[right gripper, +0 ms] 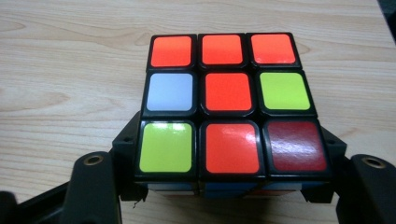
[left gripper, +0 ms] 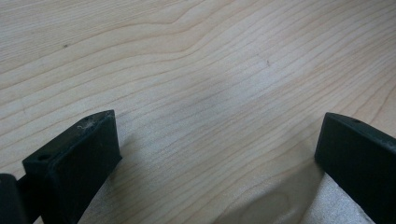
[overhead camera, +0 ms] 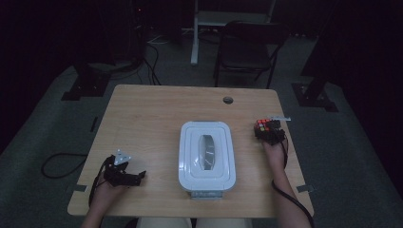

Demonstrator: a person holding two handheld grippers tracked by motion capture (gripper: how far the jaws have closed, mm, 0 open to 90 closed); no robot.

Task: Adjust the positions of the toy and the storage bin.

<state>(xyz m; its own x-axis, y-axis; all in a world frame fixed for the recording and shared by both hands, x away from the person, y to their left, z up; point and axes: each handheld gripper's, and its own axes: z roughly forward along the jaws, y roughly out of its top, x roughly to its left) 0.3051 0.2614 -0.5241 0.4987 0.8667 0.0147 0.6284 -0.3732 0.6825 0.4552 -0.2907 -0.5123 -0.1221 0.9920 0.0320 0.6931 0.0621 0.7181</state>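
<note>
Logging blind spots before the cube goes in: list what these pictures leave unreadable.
- Puzzle cube, right gripper view: underside hidden by its own body; the flanks by the jaws.
- White lidded box, high view: contents hidden by its lid.
- Left gripper, high view: jaw detail too dark.

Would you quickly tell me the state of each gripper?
Left gripper: open, fingers apart over bare table.
Right gripper: closed on the puzzle cube.

table (overhead camera: 157, 107): wood | on it: white lidded box (overhead camera: 207, 156), puzzle cube (overhead camera: 266, 126)
</note>
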